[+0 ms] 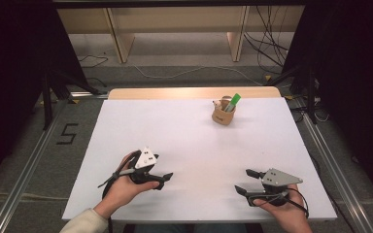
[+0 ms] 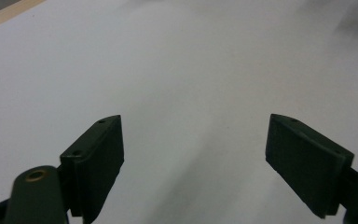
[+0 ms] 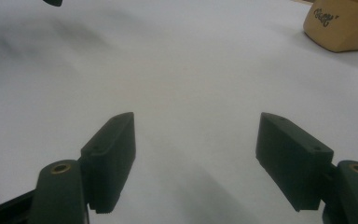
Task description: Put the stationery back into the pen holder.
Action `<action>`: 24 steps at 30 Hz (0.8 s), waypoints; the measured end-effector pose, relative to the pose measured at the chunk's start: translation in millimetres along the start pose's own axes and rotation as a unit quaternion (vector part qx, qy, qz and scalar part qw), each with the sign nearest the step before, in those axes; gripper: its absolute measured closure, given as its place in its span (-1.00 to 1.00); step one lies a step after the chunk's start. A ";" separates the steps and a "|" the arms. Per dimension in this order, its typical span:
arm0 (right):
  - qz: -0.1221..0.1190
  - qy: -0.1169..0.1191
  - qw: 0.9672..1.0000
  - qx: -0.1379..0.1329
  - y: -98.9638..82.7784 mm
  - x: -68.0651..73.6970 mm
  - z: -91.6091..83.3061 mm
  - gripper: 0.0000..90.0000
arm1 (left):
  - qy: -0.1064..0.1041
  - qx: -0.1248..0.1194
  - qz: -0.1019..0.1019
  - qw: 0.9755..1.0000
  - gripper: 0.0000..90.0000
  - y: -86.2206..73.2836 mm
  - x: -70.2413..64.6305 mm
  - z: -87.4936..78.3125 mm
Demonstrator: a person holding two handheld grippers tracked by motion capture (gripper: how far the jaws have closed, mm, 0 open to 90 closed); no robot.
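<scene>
Both our grippers have jaws spread wide w/ nothing between them. The left gripper (image 2: 193, 154) looks down on bare white tabletop; in the high view it sits near the front left of the table (image 1: 126, 121), held low in our left hand (image 1: 121, 187). The right gripper (image 3: 196, 158) is just as open and empty, low over the front right, held in our right hand (image 1: 281, 211). From its own view the tan cup (image 3: 342, 25) sits off to the upper right, well apart from the jaws.

Farther out, that cup (image 1: 223, 113) stands upright toward the far side of the table, right of center, w/ a green-capped marker (image 1: 232, 102) leaning out of it and something pale beside the marker, too small to tell.

Our read: we're at the start, approach not yet begun, nothing grasped. The cup and marker are nearer the right gripper. Next move probably calls for reaching forward w/ the right, lining the open jaws up around the marker or cup wall, maybe left steadying the cup so it doesn't tip.
</scene>
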State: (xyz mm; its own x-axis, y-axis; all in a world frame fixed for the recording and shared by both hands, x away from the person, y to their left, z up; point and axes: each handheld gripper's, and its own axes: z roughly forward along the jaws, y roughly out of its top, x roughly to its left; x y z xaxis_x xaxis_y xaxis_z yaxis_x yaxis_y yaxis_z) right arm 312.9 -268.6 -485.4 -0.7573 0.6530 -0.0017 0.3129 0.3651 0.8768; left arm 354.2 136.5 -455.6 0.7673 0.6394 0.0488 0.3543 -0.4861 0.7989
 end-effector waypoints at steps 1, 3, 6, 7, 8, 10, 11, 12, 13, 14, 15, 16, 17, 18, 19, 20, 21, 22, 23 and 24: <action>0.001 0.000 1.000 0.001 0.0 0.0 0.1 -0.35 | -0.001 0.004 0.001 1.000 -0.57 -2.1 0.0 -0.5; 0.001 0.001 1.000 0.001 -0.1 0.2 0.2 -0.35 | -0.002 0.006 0.000 1.000 -0.57 -6.6 -0.2 -1.0; 0.000 0.000 1.000 0.002 -0.1 0.3 0.1 -0.35 | 0.000 0.009 -0.003 1.000 -0.57 -12.9 0.4 -3.0; 0.000 0.000 1.000 0.002 -0.1 0.2 0.1 -0.35 | 0.000 0.009 -0.005 1.000 -0.57 -14.9 0.9 -3.8; 0.001 0.000 1.000 0.001 -0.2 0.2 0.2 -0.35 | 0.002 0.009 -0.007 1.000 -0.57 -16.9 1.3 -4.8; 0.001 0.001 1.000 0.002 -0.3 0.3 0.3 -0.35 | 0.002 0.010 -0.008 1.000 -0.57 -20.7 2.2 -7.0; 0.000 0.001 1.000 0.003 -0.2 0.3 0.3 -0.35 | 0.004 0.009 -0.010 1.000 -0.57 -22.7 2.2 -7.8; 0.000 0.001 1.000 0.003 -0.2 0.4 0.3 -0.35 | 0.005 0.009 -0.011 1.000 -0.57 -24.8 2.2 -8.6; 0.000 0.001 1.000 0.003 -0.2 0.5 0.3 -0.35 | 0.005 0.012 -0.008 1.000 -0.58 -26.8 2.7 -9.8; 0.000 0.001 1.000 0.004 -0.2 0.5 0.3 -0.35 | 0.007 0.011 -0.009 1.000 -0.58 -29.0 2.7 -10.5; 0.001 0.001 1.000 0.004 -0.3 0.5 0.3 -0.35 | 0.007 0.013 -0.008 1.000 -0.58 -31.2 3.0 -11.4; 0.000 0.001 1.000 0.004 -0.3 0.5 0.4 -0.35 | 0.009 0.013 -0.010 1.000 -0.58 -33.4 3.3 -12.1; 0.000 0.001 1.000 0.005 -0.4 0.5 0.5 -0.35 | 0.010 0.015 -0.010 1.000 -0.58 -35.4 3.9 -13.4; 0.000 0.001 1.000 0.005 -0.4 0.5 0.6 -0.35 | 0.011 0.014 -0.011 1.000 -0.58 -37.4 4.3 -14.2; 0.001 0.001 1.000 0.005 -0.5 0.7 0.8 -0.35 | 0.012 0.013 -0.013 1.000 -0.58 -39.3 4.4 -15.0; 0.000 0.001 1.000 0.006 -0.5 0.7 0.9 -0.35 | 0.013 0.012 -0.013 1.000 -0.58 -41.0 4.6 -15.9; 0.000 0.001 1.000 0.004 -0.6 0.8 1.3 -0.35 | 0.015 0.012 -0.014 1.000 -0.58 -42.7 4.5 -16.4; 0.001 0.001 1.000 0.005 -0.7 1.0 1.3 -0.35 | 0.015 0.012 -0.015 1.000 -0.58 -44.3 4.7 -16.6; 0.001 0.001 1.000 0.005 -0.7 0.9 1.4 -0.35 | 0.016 0.014 -0.015 1.000 -0.58 -46.0 4.8 -16.9; 0.001 0.001 1.000 0.005 -0.7 0.9 1.5 -0.35 | 0.016 0.015 -0.017 1.000 -0.58 -47.7 4.3 -16.6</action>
State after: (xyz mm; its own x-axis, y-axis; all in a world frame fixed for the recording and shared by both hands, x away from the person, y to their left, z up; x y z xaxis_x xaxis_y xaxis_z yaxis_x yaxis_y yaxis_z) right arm 312.9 -267.3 -486.7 -0.7582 0.6520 0.0009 0.3202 0.3711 0.8716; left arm 331.7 172.3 -483.6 0.7369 0.6748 0.0416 0.3958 -0.4804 0.7826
